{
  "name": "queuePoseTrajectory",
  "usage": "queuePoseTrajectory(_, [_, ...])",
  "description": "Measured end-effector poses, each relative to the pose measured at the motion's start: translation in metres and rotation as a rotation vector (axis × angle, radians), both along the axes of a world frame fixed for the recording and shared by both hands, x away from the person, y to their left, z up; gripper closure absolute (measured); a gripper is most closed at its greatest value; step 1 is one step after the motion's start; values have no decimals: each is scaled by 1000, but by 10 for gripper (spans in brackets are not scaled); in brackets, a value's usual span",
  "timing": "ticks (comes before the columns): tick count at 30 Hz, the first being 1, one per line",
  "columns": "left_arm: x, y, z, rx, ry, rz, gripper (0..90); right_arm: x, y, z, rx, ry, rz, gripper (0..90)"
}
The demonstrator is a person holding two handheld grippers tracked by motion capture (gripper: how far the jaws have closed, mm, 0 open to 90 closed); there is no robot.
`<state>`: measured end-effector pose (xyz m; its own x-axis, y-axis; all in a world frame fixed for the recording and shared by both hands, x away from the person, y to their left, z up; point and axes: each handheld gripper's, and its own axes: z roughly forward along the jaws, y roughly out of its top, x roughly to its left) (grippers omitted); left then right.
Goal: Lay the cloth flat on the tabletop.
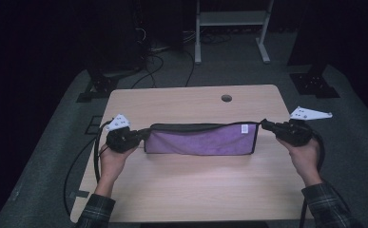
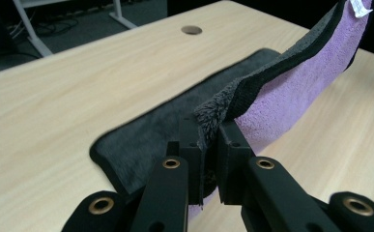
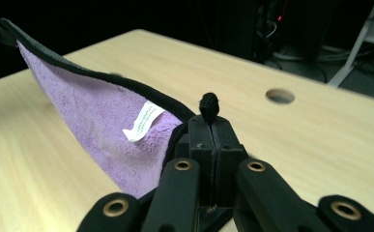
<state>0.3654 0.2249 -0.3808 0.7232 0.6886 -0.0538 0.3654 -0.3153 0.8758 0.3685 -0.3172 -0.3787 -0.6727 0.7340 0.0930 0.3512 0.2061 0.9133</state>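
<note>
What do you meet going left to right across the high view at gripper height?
Left gripper → purple and grey towel → its white label → right gripper, both shut on towel corners.

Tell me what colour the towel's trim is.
Black, edging the purple towel; it shows best in the right gripper view.

a soft purple microfibre towel (image 1: 200, 141) with a dark grey reverse, black edging and a small white label near one upper corner hangs stretched by its two upper corners, its lower part draping onto the middle of the wooden table (image 1: 186, 199).
</note>
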Motion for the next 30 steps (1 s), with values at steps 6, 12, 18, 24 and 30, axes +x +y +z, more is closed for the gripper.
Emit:
queuePoseTrajectory(6, [-17,1,-14,17,39,-20,827,-14,0,-15,-15,43,15,886])
queuePoseTrajectory(12, [-36,1,-27,22,75,-43,827,-29,-1,-28,-44,87,39,886])
queuePoseTrajectory(18, [-57,5,-40,25,129,-65,827,-46,-3,-38,-55,121,70,886])
queuePoseTrajectory(24, [-80,6,-50,40,165,-89,826,-62,-5,-39,-64,130,92,887])
queuePoseTrajectory(30, [-97,5,-55,57,184,-102,822,-78,-5,-37,-62,132,106,886])
